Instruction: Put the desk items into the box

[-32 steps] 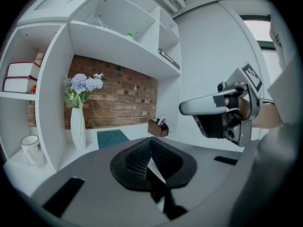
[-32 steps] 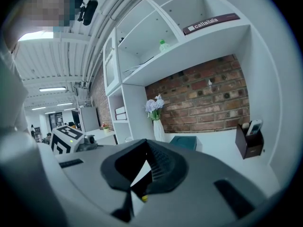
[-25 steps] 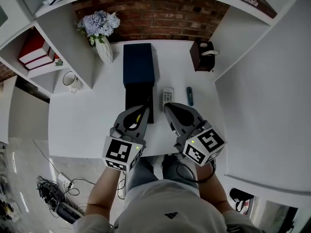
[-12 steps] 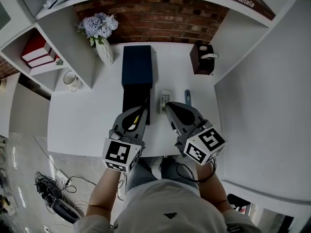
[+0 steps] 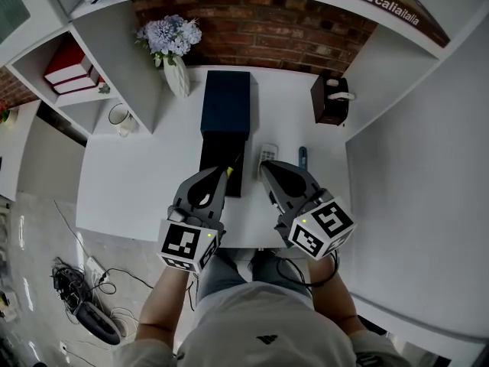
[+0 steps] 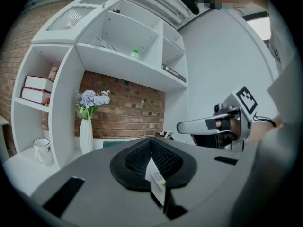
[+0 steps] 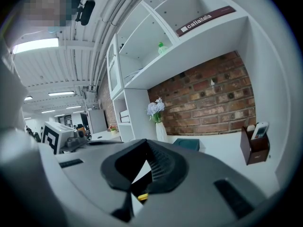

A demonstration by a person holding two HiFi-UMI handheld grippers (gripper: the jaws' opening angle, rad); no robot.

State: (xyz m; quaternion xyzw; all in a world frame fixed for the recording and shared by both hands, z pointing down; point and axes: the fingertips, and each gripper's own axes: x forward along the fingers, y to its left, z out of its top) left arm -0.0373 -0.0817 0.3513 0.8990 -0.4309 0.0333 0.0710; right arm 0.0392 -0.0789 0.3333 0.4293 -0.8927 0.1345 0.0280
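The small white remote-like item [image 5: 266,154] and slim blue pen [image 5: 302,157] lay on the white tabletop [image 5: 145,174], long axes running 12 to 6 o'clock, just ahead of the right gripper [image 5: 265,168], the nearer one: remote at 12 o'clock, pen at 1. The dark navy rectangular box [image 5: 226,102] sat at 12 o'clock of the left gripper [image 5: 224,176]; both pairs of jaws were closed, empty.

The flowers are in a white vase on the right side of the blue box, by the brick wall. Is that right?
Not quite. The white vase with the flowers stands on the left side of the blue box, not the right. It is by the brick wall, as you said. The head view shows this.
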